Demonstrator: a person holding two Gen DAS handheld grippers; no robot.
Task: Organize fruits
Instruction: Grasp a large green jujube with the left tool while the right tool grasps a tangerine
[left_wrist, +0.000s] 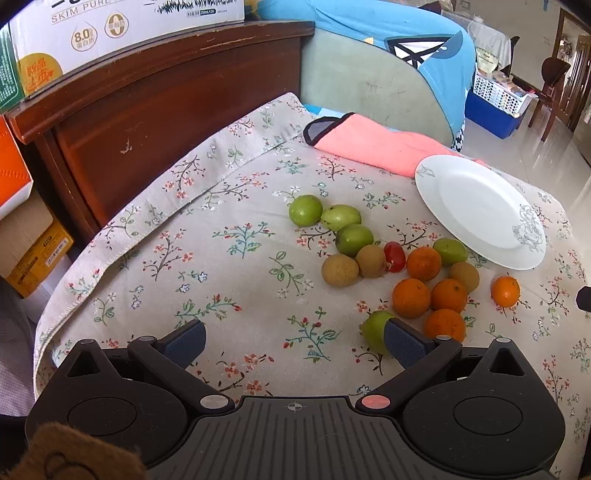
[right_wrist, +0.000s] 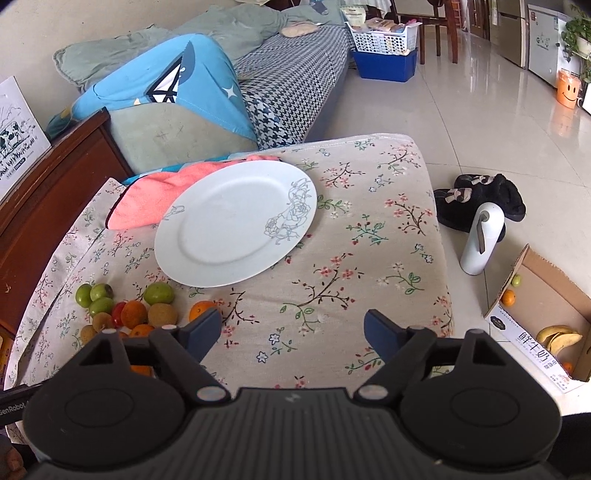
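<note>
A pile of small fruit lies on the floral cloth (left_wrist: 236, 266): several green fruits (left_wrist: 305, 210), several oranges (left_wrist: 411, 297), brown round fruits (left_wrist: 340, 270) and a red cherry tomato (left_wrist: 394, 256). One orange (left_wrist: 505, 291) lies apart to the right. A white empty plate (left_wrist: 476, 210) lies beyond the pile, also in the right wrist view (right_wrist: 236, 229). My left gripper (left_wrist: 294, 341) is open and empty, its right finger just in front of a green fruit (left_wrist: 375, 326). My right gripper (right_wrist: 292, 330) is open and empty over the cloth, the fruit pile (right_wrist: 133, 314) at its left.
A pink towel (left_wrist: 384, 146) lies behind the plate. A wooden headboard (left_wrist: 147, 110) rises at the left, a sofa (right_wrist: 280, 74) behind. On the floor right of the table stand a white bottle (right_wrist: 480, 240), black slippers (right_wrist: 480, 199) and a cardboard box with fruit (right_wrist: 546, 317).
</note>
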